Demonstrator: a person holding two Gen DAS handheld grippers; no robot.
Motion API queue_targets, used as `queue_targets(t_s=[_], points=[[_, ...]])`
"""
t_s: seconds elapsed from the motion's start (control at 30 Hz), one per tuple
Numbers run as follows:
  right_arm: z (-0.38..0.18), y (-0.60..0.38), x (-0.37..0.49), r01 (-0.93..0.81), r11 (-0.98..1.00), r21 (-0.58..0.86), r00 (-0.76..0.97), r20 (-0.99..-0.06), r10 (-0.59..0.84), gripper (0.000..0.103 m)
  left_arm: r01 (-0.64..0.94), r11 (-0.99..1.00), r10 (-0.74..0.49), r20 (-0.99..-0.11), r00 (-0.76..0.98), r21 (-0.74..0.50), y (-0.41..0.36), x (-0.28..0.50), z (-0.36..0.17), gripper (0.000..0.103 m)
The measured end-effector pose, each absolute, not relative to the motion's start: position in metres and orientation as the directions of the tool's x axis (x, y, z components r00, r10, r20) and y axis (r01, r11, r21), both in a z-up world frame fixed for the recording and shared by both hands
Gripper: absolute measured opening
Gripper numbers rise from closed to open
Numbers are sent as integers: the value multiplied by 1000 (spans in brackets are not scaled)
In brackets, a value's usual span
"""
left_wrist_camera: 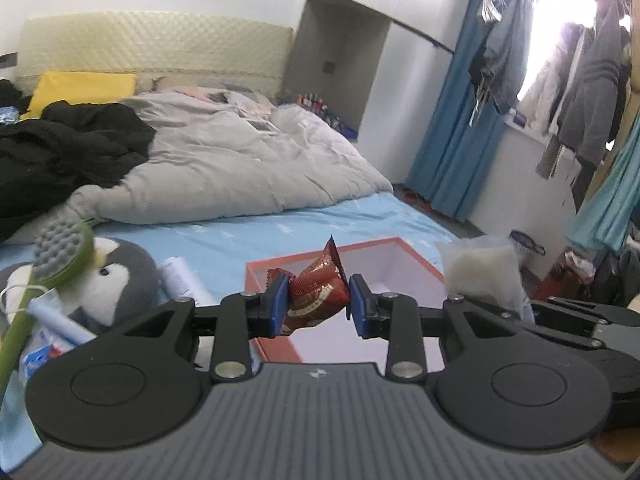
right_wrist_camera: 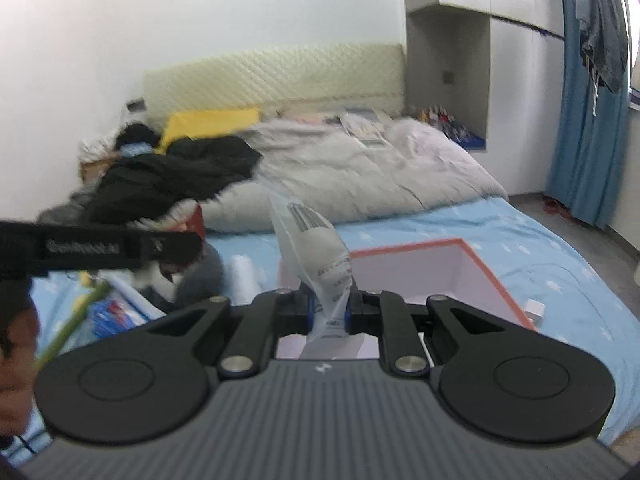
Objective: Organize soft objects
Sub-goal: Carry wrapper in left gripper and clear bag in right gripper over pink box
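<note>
Left gripper [left_wrist_camera: 319,303] clamps one crinkled, glossy red snack packet [left_wrist_camera: 316,292] above the one orange-rimmed, white-lined box [left_wrist_camera: 416,258] on the blue bedsheet [left_wrist_camera: 224,236]. Right gripper [right_wrist_camera: 330,309] pinches one thin translucent plastic pouch [right_wrist_camera: 316,248], barcode printed, above the same box. One plush grey-white penguin [left_wrist_camera: 120,280] beside the box.

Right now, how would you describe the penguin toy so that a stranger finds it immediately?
Start at the bed with the light blue sheet. Left of the open orange-edged box lies a pile of small items. The penguin toy is there: plush, grey with a white face, the only stuffed animal.
</note>
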State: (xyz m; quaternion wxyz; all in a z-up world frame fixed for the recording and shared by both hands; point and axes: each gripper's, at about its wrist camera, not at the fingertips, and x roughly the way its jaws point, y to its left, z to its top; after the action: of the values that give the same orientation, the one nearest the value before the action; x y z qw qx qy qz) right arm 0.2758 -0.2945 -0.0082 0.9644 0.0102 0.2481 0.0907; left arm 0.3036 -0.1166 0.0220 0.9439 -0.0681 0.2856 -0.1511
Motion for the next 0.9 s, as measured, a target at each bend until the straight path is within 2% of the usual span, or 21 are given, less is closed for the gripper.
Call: queue_targets(t_s=[0.4, 0.53, 0.67, 0.9], points=[[-56, -347, 336, -44, 994, 96, 724, -683, 98, 17, 293, 912, -408, -691, 596, -286, -173, 398, -30, 38], [-79, -362, 353, 2, 993, 119, 660, -746, 88, 17, 261, 928, -370, -755, 541, -267, -189, 420, -58, 38], [-99, -371, 360, 26, 990, 136, 619, -780, 91, 17, 217, 936, -350, -805, 479, -278, -199, 438, -79, 38], [-118, -378, 360, 52, 986, 161, 588, -803, 100, 18, 235, 937, -342, -823, 453, -260, -215, 450, -87, 38]])
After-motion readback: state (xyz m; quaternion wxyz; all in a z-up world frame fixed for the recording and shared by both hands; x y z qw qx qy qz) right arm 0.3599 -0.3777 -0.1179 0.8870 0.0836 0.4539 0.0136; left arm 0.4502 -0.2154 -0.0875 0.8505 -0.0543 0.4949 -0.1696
